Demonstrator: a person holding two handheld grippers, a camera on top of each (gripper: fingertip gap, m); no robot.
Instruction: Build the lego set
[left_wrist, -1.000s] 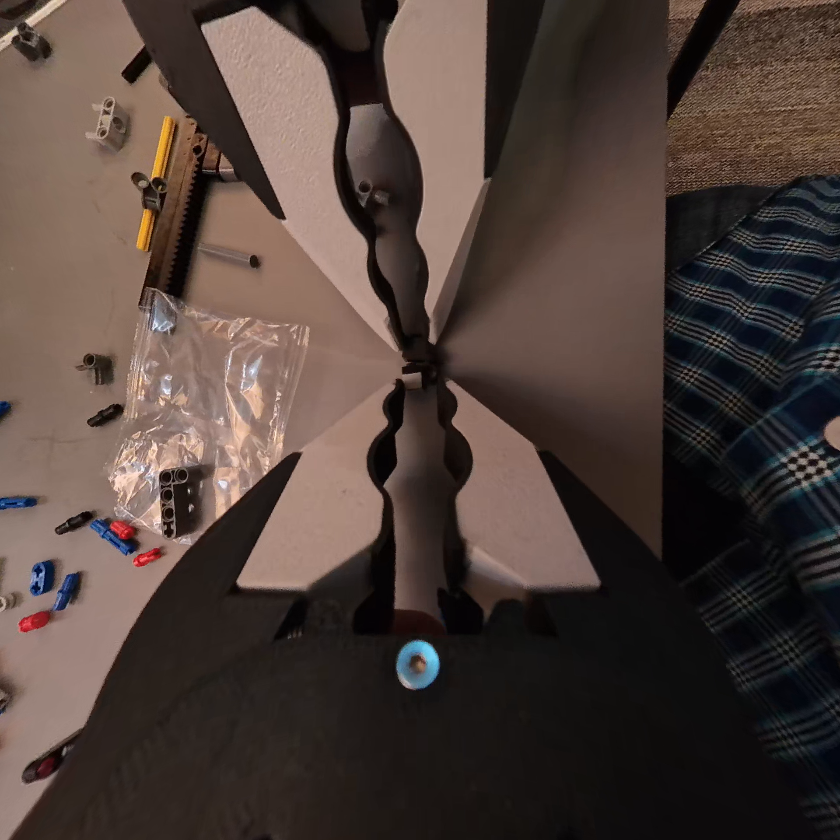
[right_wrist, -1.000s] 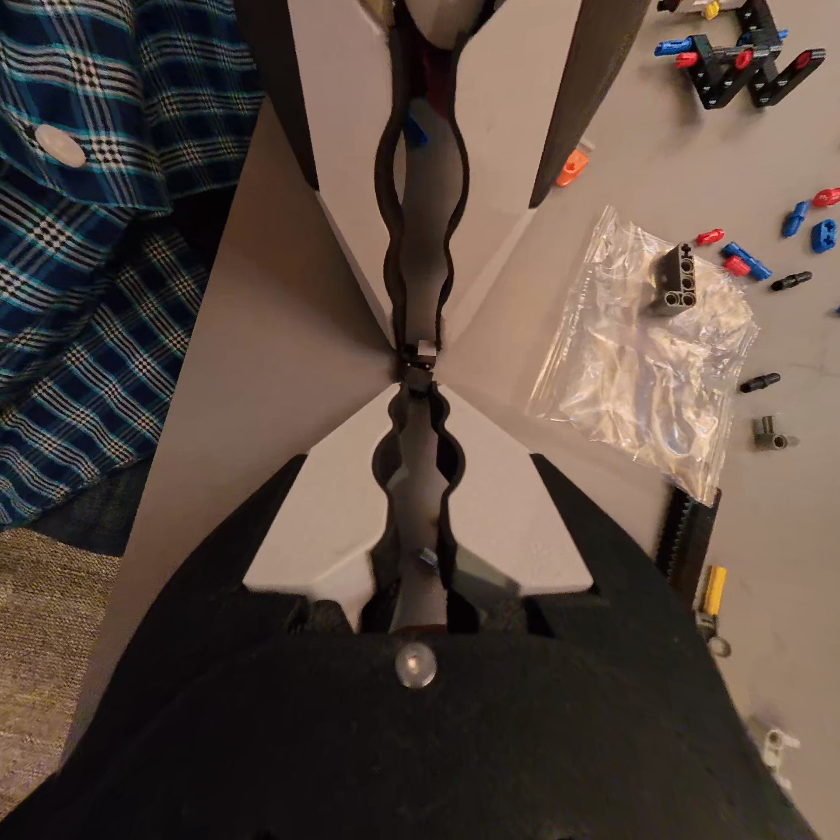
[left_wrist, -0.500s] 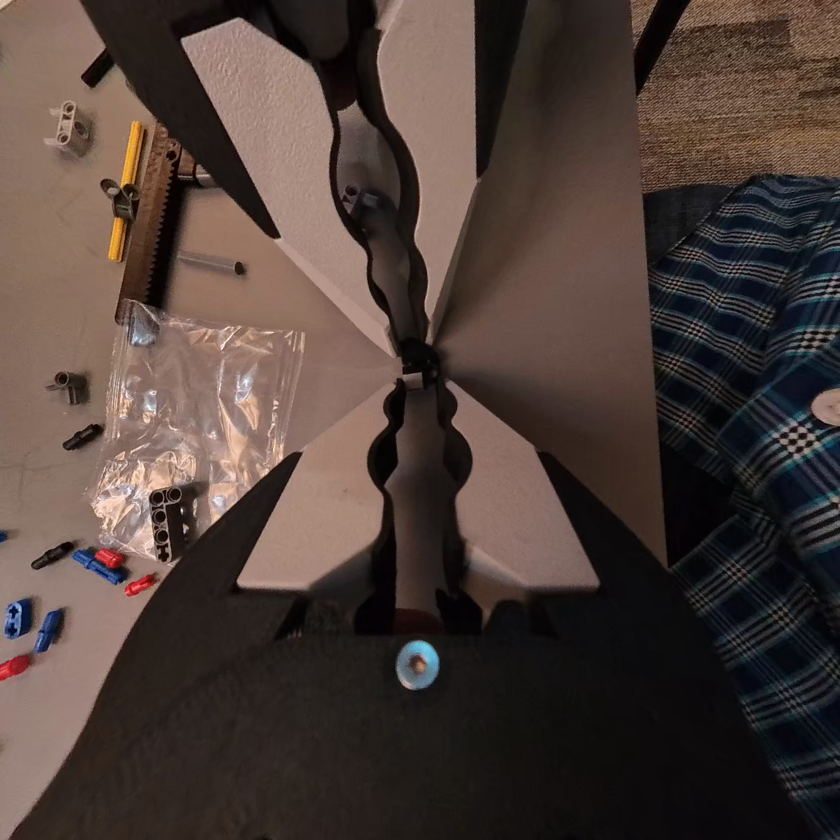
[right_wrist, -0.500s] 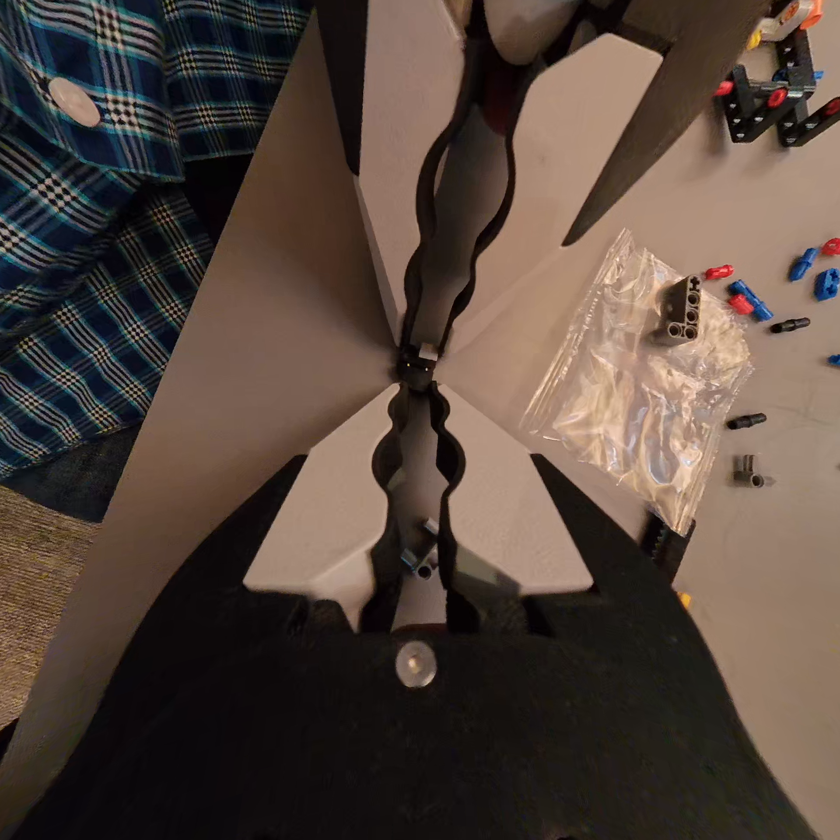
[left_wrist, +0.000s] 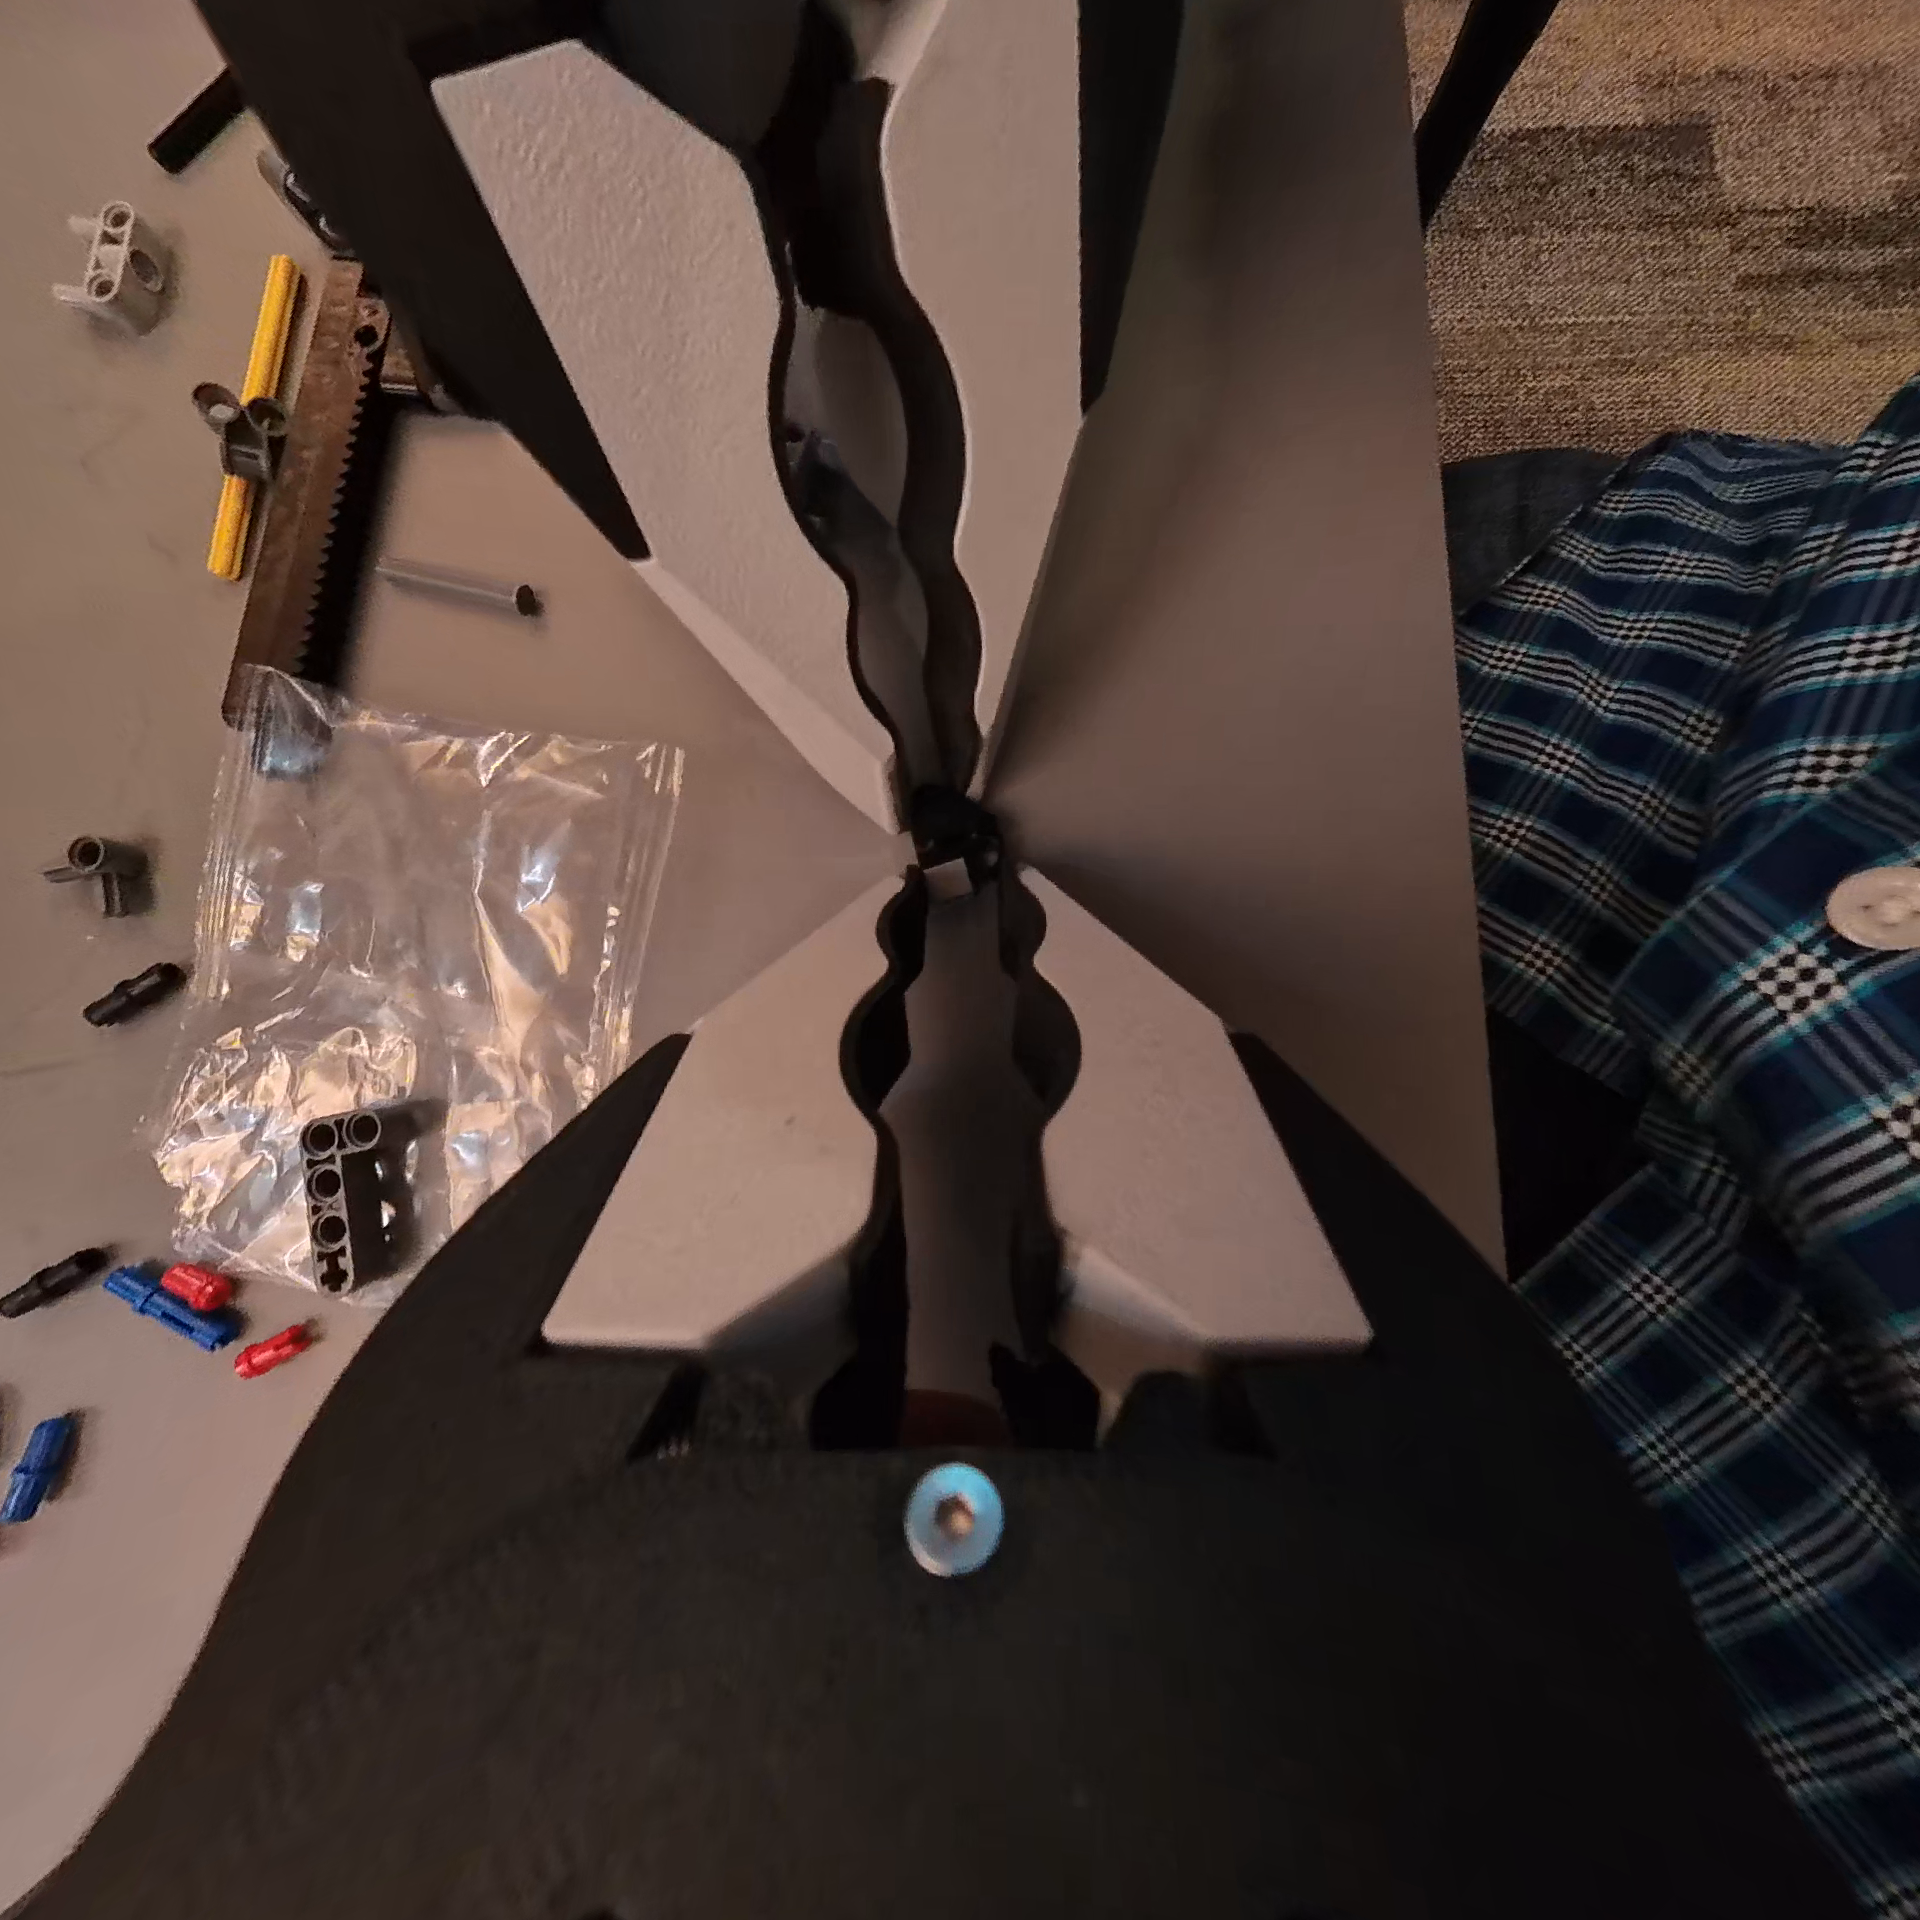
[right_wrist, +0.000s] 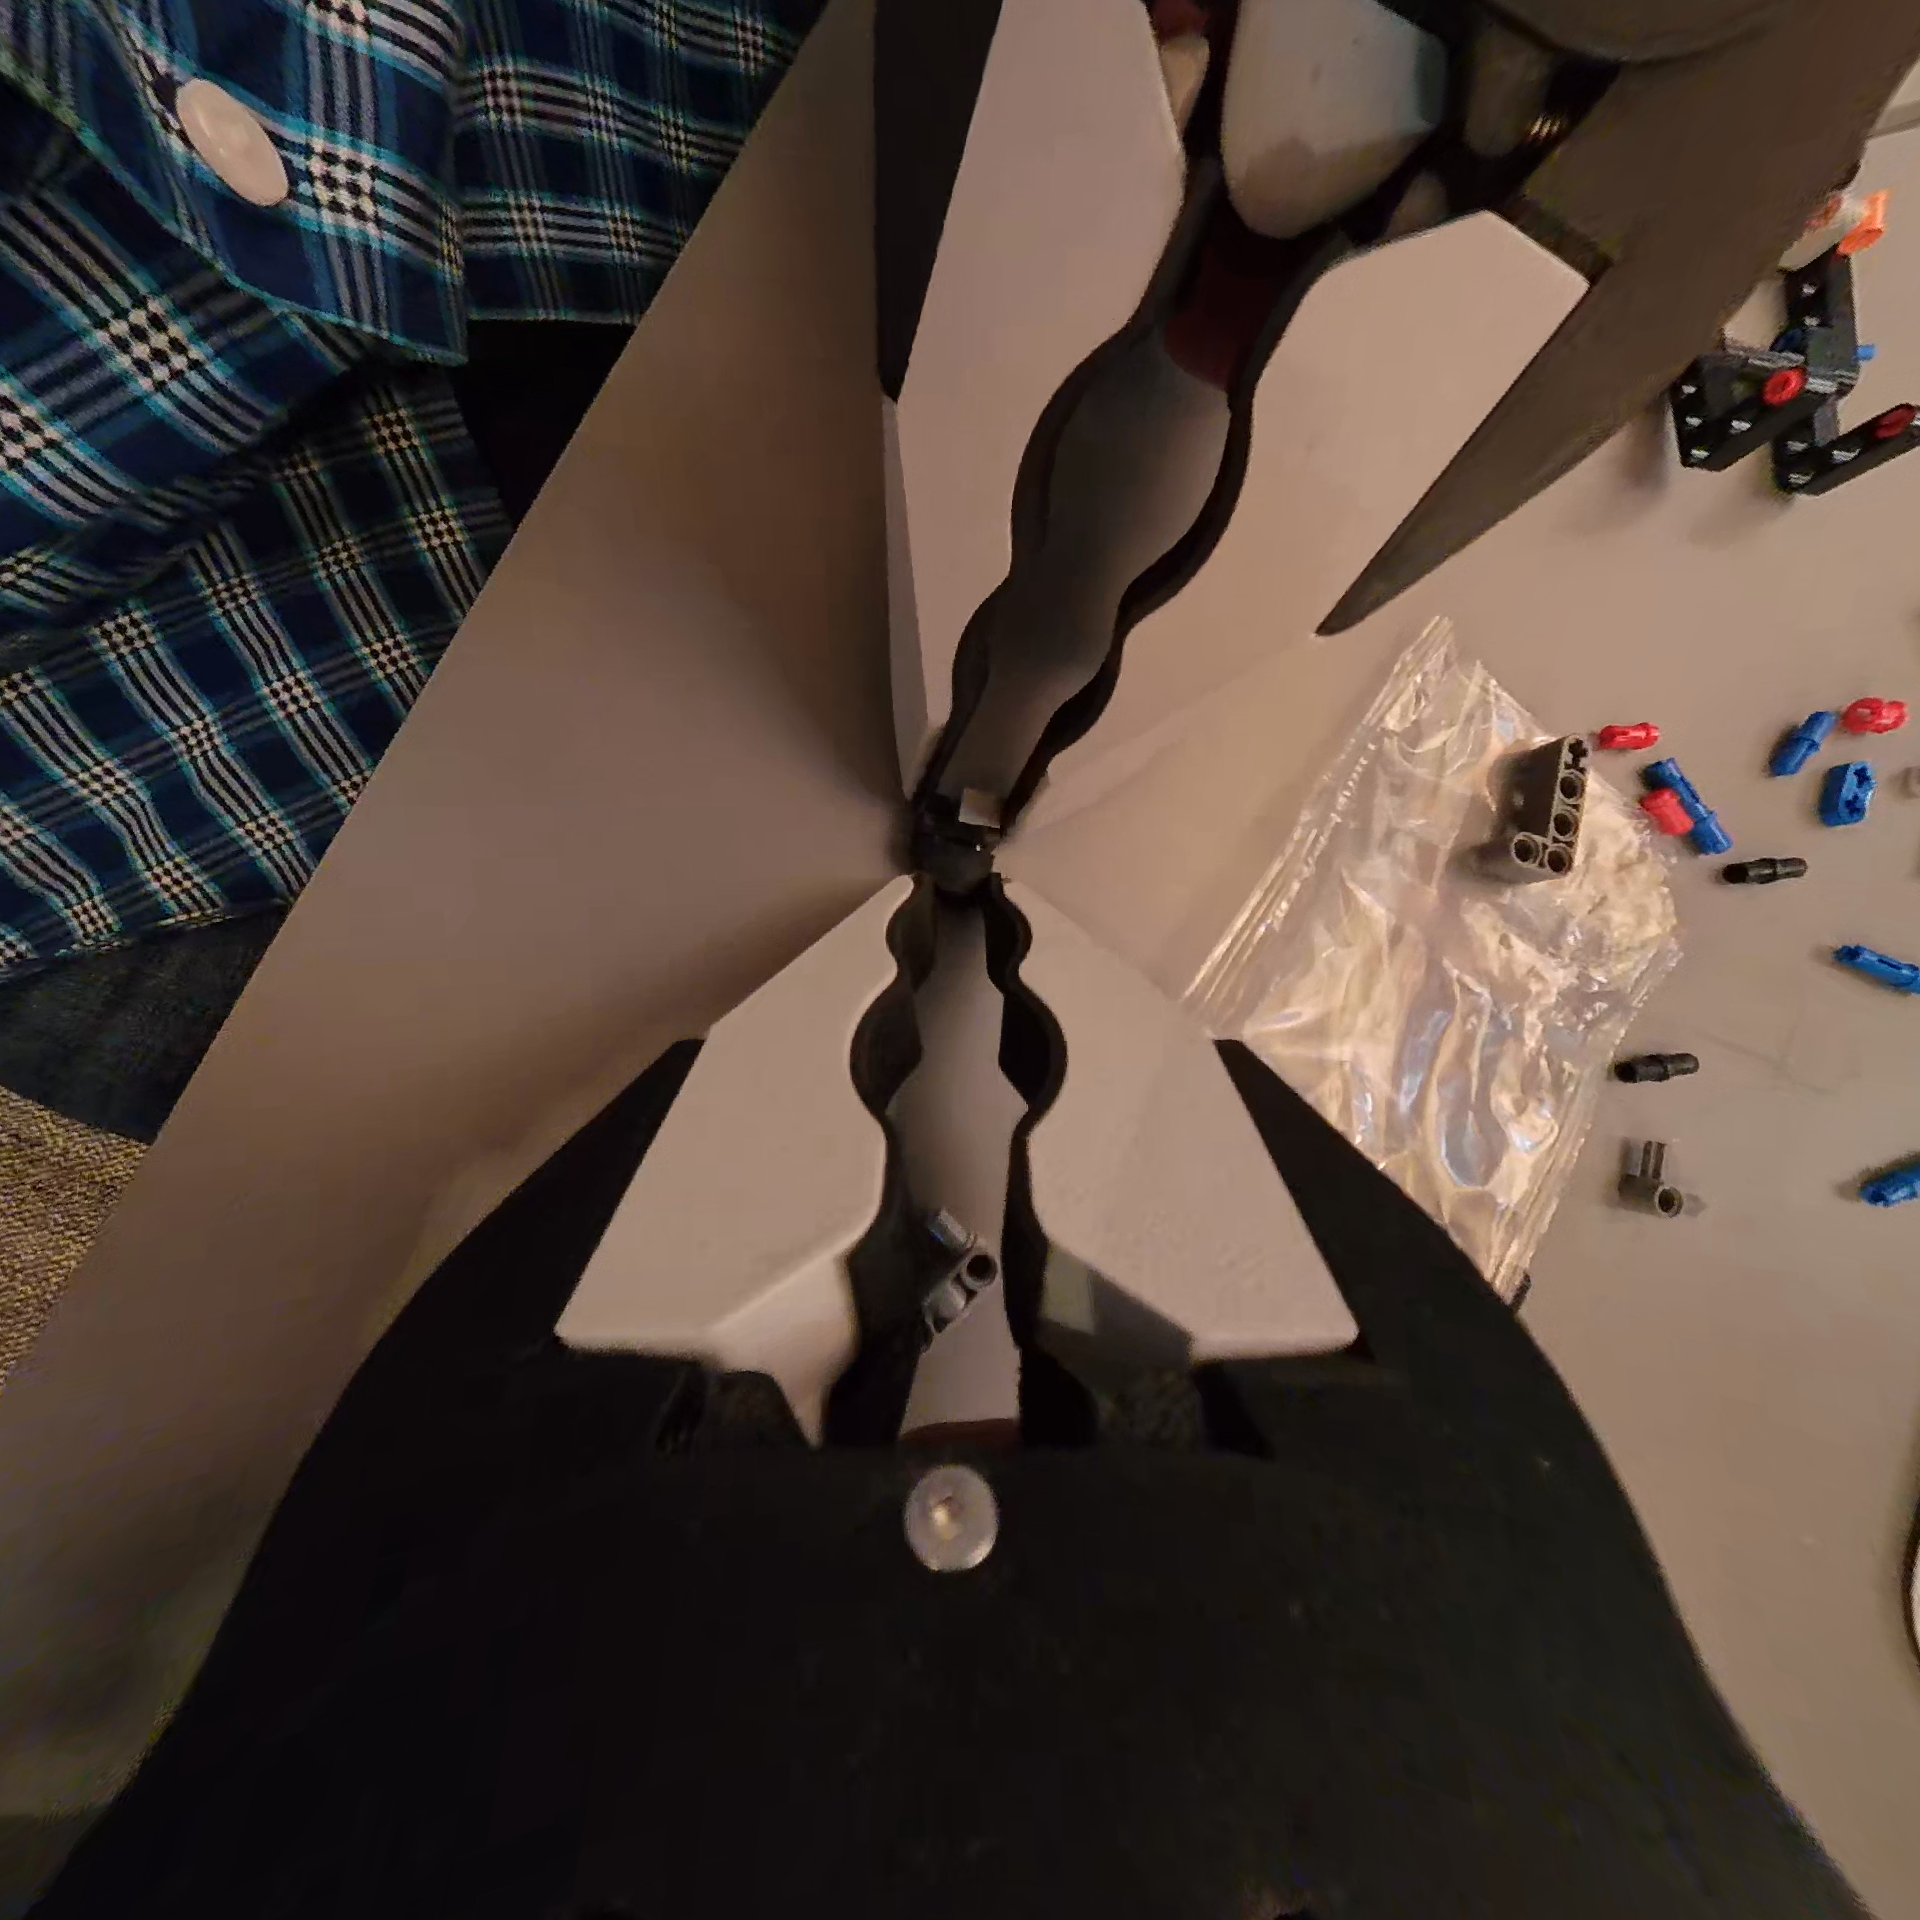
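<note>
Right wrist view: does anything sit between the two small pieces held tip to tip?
Nothing visible does. The right gripper and left gripper meet tip to tip, their small dark pieces touching above the table.

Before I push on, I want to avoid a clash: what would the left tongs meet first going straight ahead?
The right tongs: they point back tip to tip at the left tongs, with only the small dark lego piece between them, seemingly already touching.
</note>
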